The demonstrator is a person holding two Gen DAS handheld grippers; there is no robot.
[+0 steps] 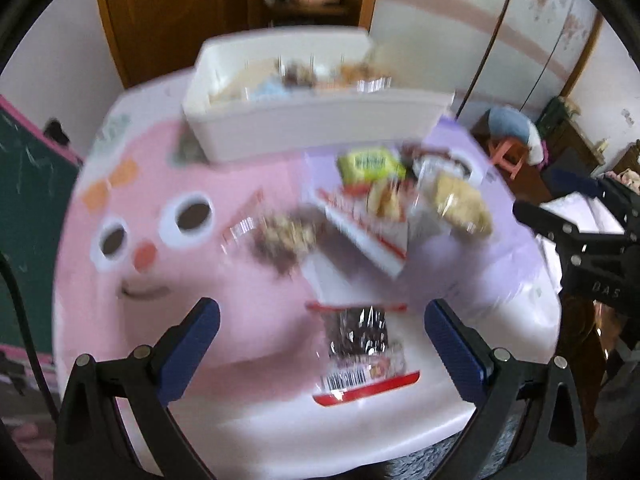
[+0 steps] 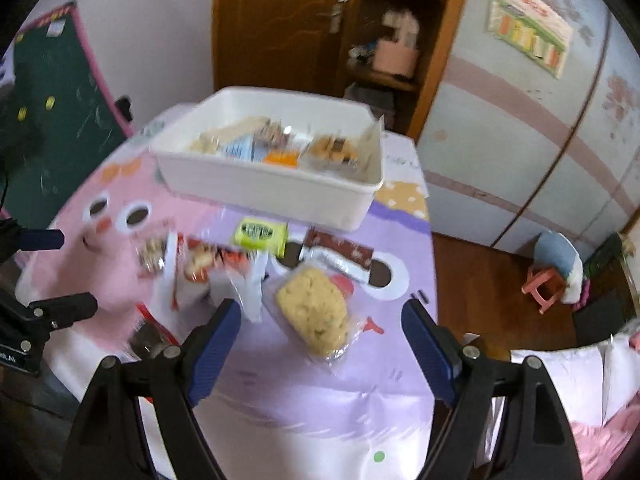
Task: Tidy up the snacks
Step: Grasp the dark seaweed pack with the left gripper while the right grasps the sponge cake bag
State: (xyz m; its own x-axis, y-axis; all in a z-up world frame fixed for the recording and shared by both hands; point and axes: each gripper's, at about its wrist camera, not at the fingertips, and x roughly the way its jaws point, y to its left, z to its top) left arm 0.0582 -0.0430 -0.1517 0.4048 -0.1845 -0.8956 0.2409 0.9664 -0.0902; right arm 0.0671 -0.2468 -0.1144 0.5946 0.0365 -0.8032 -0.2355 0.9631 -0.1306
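A white bin (image 1: pixel 312 120) (image 2: pixel 280 188) holding several snack packets stands at the back of the table. Loose snacks lie in front of it: a green packet (image 1: pixel 370 164) (image 2: pixel 261 234), a yellow cake in clear wrap (image 1: pixel 460 202) (image 2: pixel 314 310), a red-and-white packet (image 1: pixel 360 220) (image 2: pixel 200 268), a nut bar (image 1: pixel 280 240) (image 2: pixel 152 256), and a dark bar in clear wrap (image 1: pixel 358 344). My left gripper (image 1: pixel 322 336) is open around the dark bar, above it. My right gripper (image 2: pixel 322 336) is open, just in front of the yellow cake.
The table wears a pink and purple cartoon cloth (image 1: pixel 160 200) (image 2: pixel 304 380). A green chalkboard (image 1: pixel 28 200) (image 2: pixel 56 100) stands to the left. A wooden cabinet (image 2: pixel 320 20) is behind, and a pink stool (image 2: pixel 544 284) is on the floor to the right.
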